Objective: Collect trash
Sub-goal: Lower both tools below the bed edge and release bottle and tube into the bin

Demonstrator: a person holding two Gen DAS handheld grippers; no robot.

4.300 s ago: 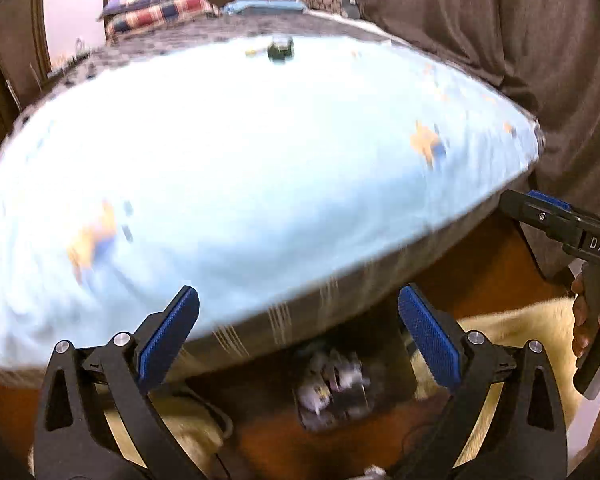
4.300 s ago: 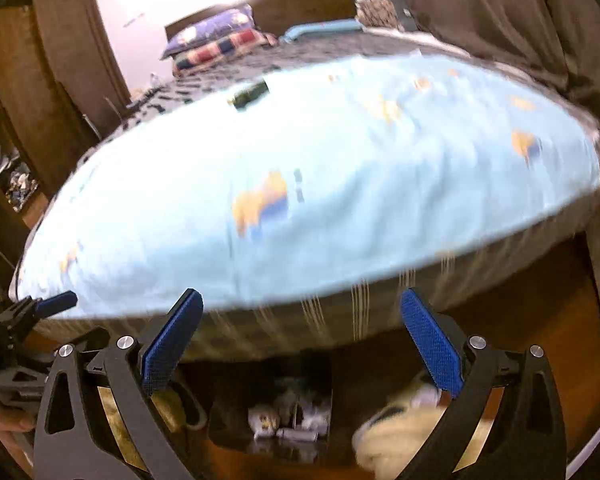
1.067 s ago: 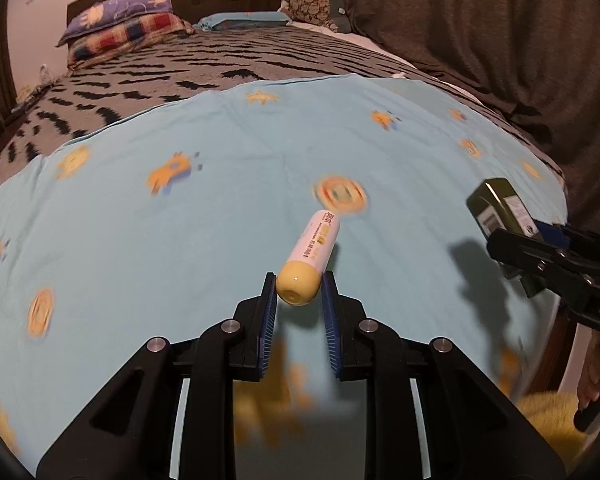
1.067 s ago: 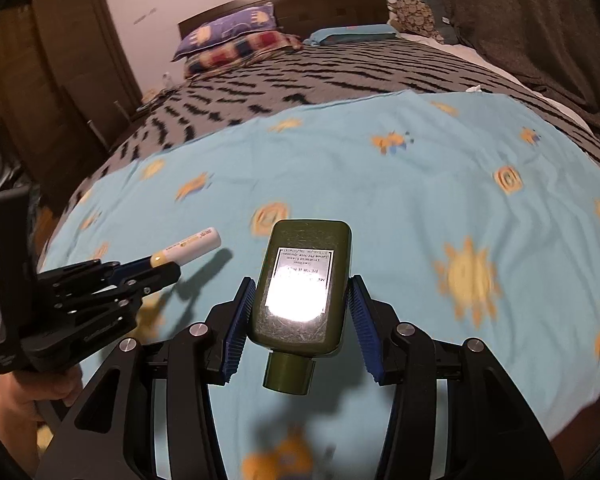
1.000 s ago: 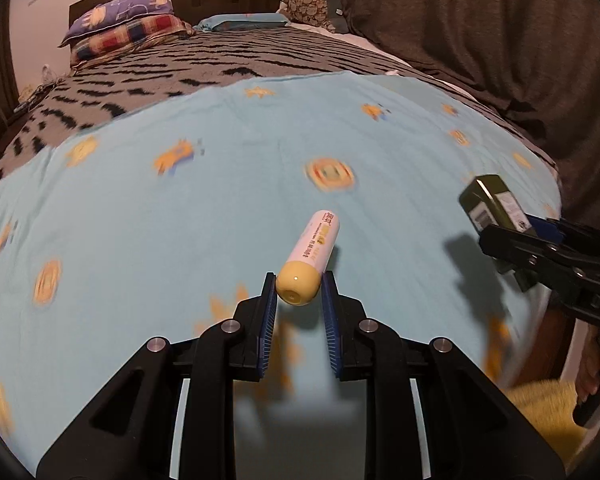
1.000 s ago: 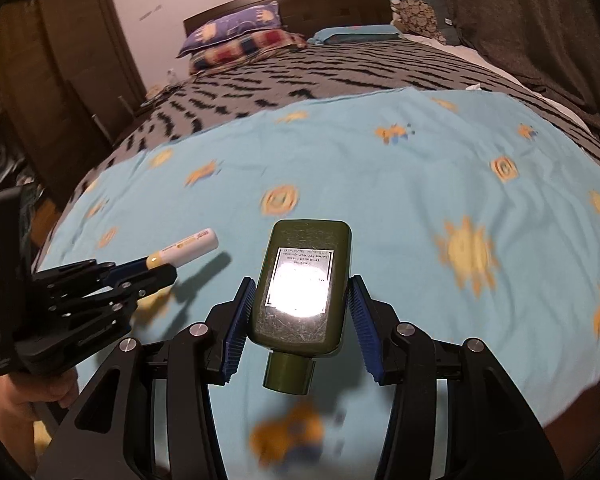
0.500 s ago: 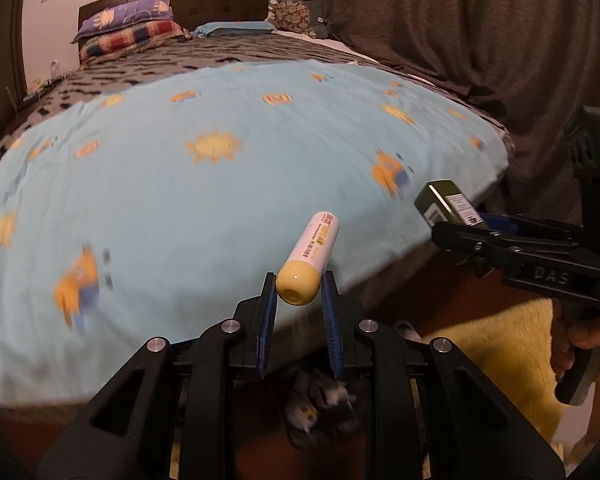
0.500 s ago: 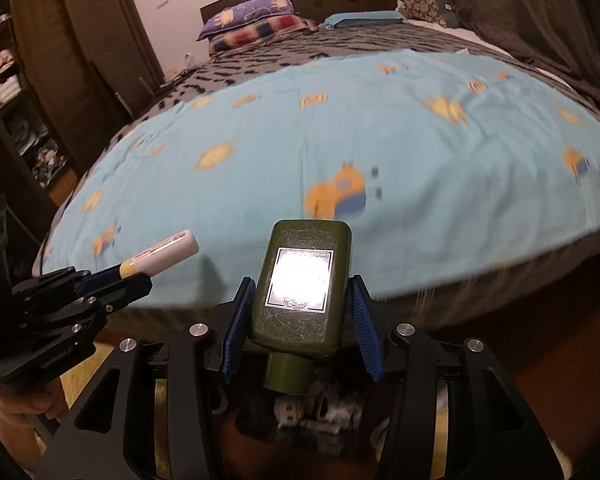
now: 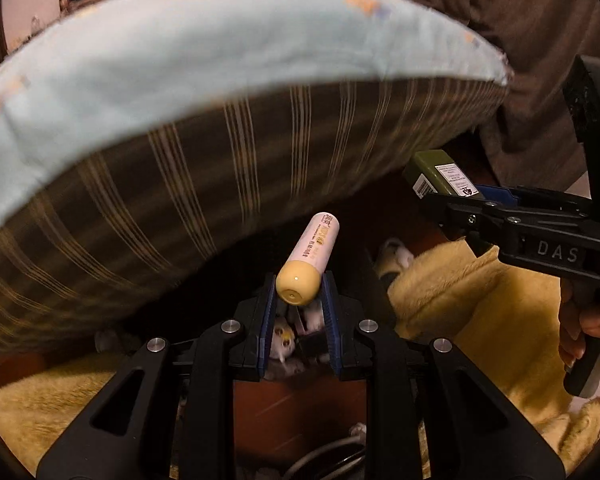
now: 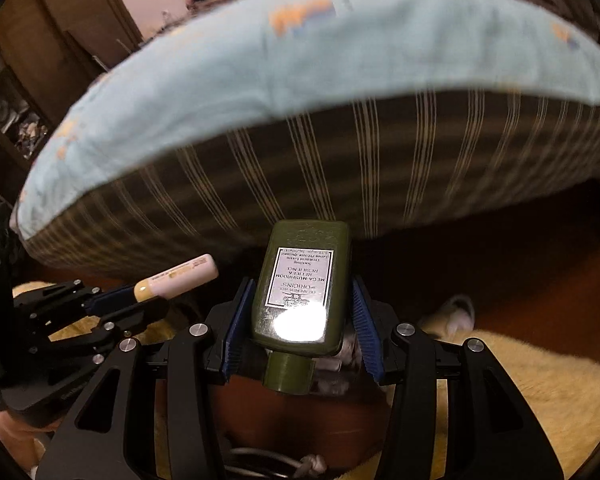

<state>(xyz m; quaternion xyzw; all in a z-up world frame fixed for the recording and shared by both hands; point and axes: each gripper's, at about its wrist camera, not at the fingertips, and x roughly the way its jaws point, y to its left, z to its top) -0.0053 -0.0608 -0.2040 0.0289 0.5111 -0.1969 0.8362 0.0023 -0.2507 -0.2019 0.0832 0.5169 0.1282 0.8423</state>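
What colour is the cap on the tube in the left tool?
Pale yellow cap on a white tube, clearest in the left wrist view.

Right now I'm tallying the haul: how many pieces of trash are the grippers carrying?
2: a yellow-capped tube in the left gripper, a green bottle in the right gripper.

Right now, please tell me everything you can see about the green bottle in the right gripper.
The green bottle is flat-sided, olive green, and looks like glossy plastic. A pale printed label covers its front; glare hides the label's lower part. Its round cap points back toward the camera, its base away, toward the bed's striped side. The right gripper clamps its flat body between blue pads. Nothing else touches it. In the left wrist view, only its base end shows.
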